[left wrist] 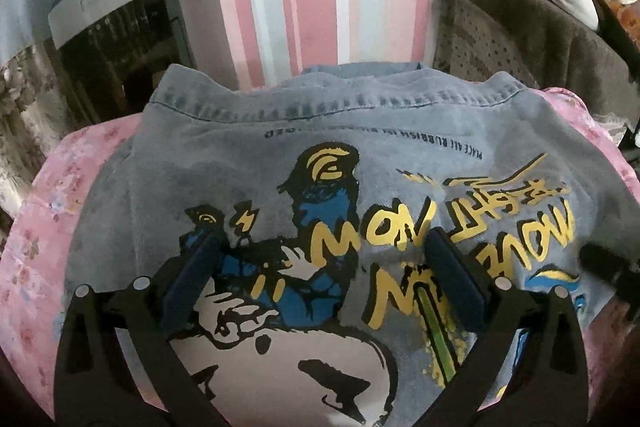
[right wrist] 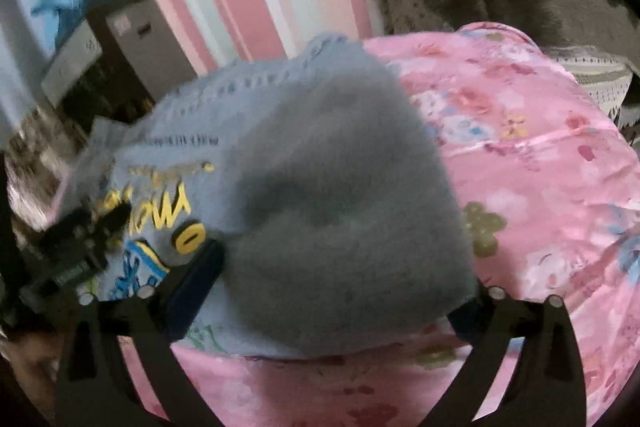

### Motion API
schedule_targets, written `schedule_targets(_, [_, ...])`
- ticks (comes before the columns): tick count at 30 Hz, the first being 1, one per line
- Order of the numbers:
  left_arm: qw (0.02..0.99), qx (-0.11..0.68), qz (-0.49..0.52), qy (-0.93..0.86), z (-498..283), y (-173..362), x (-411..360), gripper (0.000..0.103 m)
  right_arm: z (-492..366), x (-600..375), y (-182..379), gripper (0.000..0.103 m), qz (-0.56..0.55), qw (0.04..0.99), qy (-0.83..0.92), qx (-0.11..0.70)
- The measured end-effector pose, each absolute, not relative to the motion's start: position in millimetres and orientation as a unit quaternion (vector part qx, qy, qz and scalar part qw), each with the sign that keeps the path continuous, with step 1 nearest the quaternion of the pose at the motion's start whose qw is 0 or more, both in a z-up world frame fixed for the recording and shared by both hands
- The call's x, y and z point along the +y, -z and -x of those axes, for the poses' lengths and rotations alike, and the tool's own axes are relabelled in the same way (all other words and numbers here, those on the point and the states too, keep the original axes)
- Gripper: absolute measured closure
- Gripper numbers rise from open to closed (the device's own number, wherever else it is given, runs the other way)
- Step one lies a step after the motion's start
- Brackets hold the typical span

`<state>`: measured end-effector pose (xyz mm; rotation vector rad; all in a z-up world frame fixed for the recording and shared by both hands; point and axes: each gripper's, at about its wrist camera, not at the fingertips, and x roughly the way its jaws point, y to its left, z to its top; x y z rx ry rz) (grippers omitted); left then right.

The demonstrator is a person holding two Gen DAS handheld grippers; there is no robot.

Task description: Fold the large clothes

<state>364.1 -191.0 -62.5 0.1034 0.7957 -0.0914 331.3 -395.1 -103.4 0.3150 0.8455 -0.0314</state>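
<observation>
A pale blue denim jacket (left wrist: pixel 320 155) with a cartoon print and yellow lettering lies back-up on a pink floral bedcover (left wrist: pixel 48 211). My left gripper (left wrist: pixel 326 245) is open just above the print, holding nothing. In the right wrist view the jacket's right side (right wrist: pixel 328 187) is folded over, grey underside up. My right gripper (right wrist: pixel 340 267) is open around that fold; the left finger (right wrist: pixel 196 283) shows, the right one is hidden under cloth. The left gripper (right wrist: pixel 80 235) shows blurred at the left there.
A grey appliance (left wrist: pixel 120 19) with blue cloth on top stands at the back left by the pink striped wall. A brown blanket over a chair (left wrist: pixel 520 39) stands at the back right. The pink bedcover (right wrist: pixel 540 167) extends to the right.
</observation>
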Motion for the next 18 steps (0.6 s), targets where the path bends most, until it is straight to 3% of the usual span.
schedule_targets(2, [0.920, 0.387, -0.050, 0.044, -365, 63, -191, 0.003, -332, -394, 103, 0.001, -0.157, 0.899, 0.017, 0.409])
schedule_targets(5, [0.919, 0.389, -0.048, 0.045, -365, 63, -191, 0.003, -335, -384, 102, 0.008, -0.162, 0.898, 0.003, 0.409])
schedule_targets(9, [0.918, 0.392, -0.035, 0.050, -366, 65, -188, 0.003, -336, -376, 99, 0.020, -0.162, 0.897, 0.005, 0.411])
schedule_targets(13, [0.918, 0.392, -0.028, 0.054, -367, 64, -186, 0.003, -332, -375, 95, 0.044, -0.172, 0.902, 0.004, 0.396])
schedule_targets(15, [0.918, 0.392, -0.019, 0.058, -367, 64, -184, 0.003, -330, -373, 90, 0.050, -0.165, 0.909, 0.010, 0.383])
schedule_targets(18, [0.919, 0.390, -0.014, 0.061, -366, 64, -183, 0.003, -328, -373, 87, 0.050, -0.160, 0.915, 0.013, 0.370])
